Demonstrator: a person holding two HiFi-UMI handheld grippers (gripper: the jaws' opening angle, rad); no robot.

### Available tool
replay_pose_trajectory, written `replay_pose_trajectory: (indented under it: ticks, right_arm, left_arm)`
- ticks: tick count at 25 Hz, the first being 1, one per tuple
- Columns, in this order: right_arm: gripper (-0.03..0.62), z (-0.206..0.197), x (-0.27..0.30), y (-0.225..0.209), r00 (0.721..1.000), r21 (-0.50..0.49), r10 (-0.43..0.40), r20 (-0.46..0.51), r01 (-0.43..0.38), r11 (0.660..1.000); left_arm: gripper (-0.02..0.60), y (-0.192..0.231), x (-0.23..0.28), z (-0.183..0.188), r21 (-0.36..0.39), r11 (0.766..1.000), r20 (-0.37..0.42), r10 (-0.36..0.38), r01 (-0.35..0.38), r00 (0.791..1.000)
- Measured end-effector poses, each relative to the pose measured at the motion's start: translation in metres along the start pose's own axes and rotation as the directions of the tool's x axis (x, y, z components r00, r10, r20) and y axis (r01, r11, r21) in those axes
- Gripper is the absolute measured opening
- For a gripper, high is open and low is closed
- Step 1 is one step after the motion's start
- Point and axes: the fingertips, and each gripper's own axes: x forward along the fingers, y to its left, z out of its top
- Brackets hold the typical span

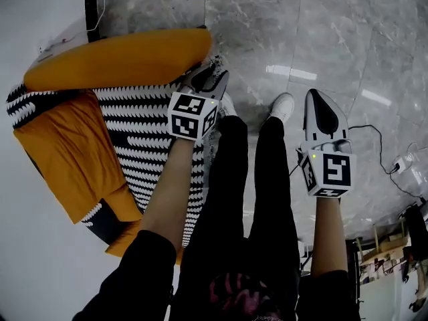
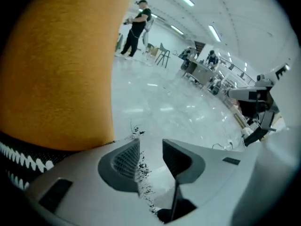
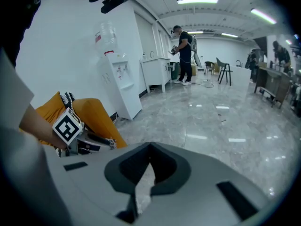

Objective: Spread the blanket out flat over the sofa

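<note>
Orange sofa (image 1: 63, 149) standing on grey marble-tiled floor (image 1: 301, 32). Rounded orange bolster (image 1: 120, 59) along far edge of seat. Black-and-white zigzag blanket (image 1: 134, 126) lying across seat just beside bolster and running down near side, one corner showing beyond the bare orange part of the seat. White shoe (image 1: 283, 105) on floor near sofa. Black cable (image 1: 374, 126) on floor, farther off.

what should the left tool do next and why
Probably lower the left tool onto the fringed edge of the blanket and close. Its jaws stand apart with only loose threads between them, and the blanket covers only part of the orange sofa.
</note>
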Motion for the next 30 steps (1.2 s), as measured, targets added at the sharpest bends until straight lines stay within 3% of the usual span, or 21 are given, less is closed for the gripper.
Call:
replay_pose_trajectory:
  ticks: [1,6,11,15,18,19,24,30]
  right_arm:
    - [0.020,0.000,-0.001,0.000,1.000,0.003,-0.002,0.001,0.002,1.000]
    - [0.020,0.004,-0.004,0.004,1.000,0.008,-0.005,0.020,0.005,1.000]
    - [0.020,0.018,-0.023,0.003,0.998,0.001,0.012,0.061,-0.012,1.000]
    - [0.020,0.056,-0.057,-0.001,0.991,-0.021,0.039,0.129,-0.036,0.999]
    - [0.020,0.097,-0.089,0.006,0.981,-0.052,0.060,0.183,-0.051,0.997]
    - [0.020,0.112,-0.099,0.007,0.977,-0.062,0.067,0.204,-0.056,0.997]
    - [0.020,0.176,-0.135,0.017,0.949,-0.129,0.135,0.285,-0.102,0.986]
    - [0.020,0.201,-0.144,0.072,0.929,-0.227,0.248,0.274,-0.188,0.956]
  left_arm:
    - [0.143,-0.005,0.002,-0.001,0.017,1.000,-0.010,-0.012,0.012,1.000]
    - [0.143,-0.018,0.000,0.008,-0.022,0.998,0.034,-0.059,0.059,0.998]
    - [0.143,-0.040,-0.021,0.031,-0.007,0.999,0.092,-0.039,0.039,0.995]
    - [0.141,-0.077,-0.063,0.060,0.008,1.000,0.159,-0.012,0.011,0.987]
    - [0.072,-0.108,-0.108,0.084,0.029,0.999,0.208,0.015,-0.022,0.978]
    - [0.028,-0.117,-0.123,0.094,0.028,0.999,0.233,0.031,-0.039,0.972]
    - [0.018,-0.138,-0.185,0.140,-0.052,0.991,0.378,0.132,-0.121,0.916]
    - [0.018,-0.108,-0.248,0.149,-0.136,0.969,0.458,0.247,-0.208,0.854]
